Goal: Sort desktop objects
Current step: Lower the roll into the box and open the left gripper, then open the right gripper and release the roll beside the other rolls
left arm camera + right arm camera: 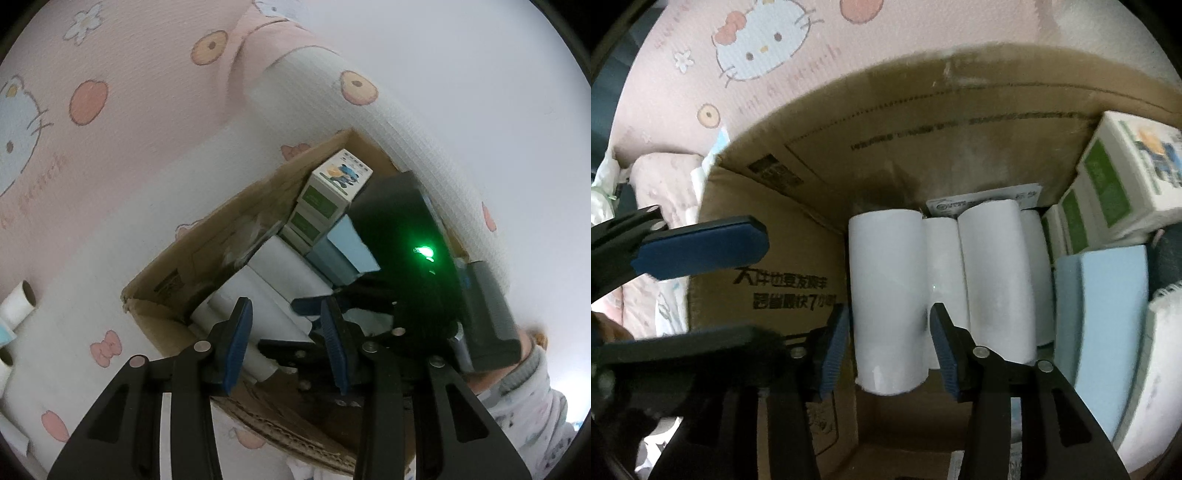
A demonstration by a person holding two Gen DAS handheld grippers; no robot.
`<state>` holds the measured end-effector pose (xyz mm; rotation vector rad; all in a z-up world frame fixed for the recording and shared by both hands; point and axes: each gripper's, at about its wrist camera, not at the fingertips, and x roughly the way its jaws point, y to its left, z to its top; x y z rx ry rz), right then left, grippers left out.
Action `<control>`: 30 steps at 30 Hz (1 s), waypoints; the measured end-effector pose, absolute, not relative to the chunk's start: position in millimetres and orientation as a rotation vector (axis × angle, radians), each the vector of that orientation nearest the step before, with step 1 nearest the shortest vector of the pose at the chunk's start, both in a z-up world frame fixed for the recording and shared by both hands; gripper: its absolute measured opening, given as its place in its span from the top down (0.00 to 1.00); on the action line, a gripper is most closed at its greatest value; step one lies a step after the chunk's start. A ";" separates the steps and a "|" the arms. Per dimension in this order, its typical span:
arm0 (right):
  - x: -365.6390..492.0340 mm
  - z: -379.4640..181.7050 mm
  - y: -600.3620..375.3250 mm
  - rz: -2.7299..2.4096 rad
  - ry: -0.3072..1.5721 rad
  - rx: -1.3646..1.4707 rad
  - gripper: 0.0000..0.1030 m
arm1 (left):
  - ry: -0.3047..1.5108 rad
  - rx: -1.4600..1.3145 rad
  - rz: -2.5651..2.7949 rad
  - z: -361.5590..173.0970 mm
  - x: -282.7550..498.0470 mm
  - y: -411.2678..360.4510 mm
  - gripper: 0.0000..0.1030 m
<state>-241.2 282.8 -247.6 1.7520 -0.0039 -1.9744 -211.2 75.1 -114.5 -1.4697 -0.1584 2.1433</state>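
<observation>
Straddling the leftmost white roll [888, 299] inside the cardboard box [820, 155], the right gripper [886, 347] stands parted, pads clear of it. The left gripper [286, 347] hangs half-open and empty above the box's near edge.

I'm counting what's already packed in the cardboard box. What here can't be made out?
- Right wrist view: rear white rolls are hidden behind the front white roll; count unsure.
- Right wrist view: blue box is cut off by the edge.
- Left wrist view: the right gripper hides the cardboard box far side.
</observation>
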 end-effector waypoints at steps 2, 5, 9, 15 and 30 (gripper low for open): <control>-234.3 -238.5 286.3 -2.009 0.059 1.742 0.51 | -0.145 -1.478 2.134 -112.8 -211.9 79.5 0.58; -220.4 -225.6 293.4 -2.037 0.139 1.723 0.50 | -0.106 -1.491 2.137 -109.5 -213.1 89.8 0.58; -208.4 -218.7 309.4 -2.016 0.110 1.748 0.50 | -0.068 -1.546 2.128 -112.3 -217.1 103.2 0.58; -201.8 -230.5 326.9 -1.958 0.008 1.859 0.70 | -0.225 -1.755 2.053 -139.8 -233.5 101.4 0.73; -216.1 -246.6 328.3 -1.941 -0.045 1.897 0.76 | -0.114 -1.835 2.135 -155.5 -236.1 105.3 0.83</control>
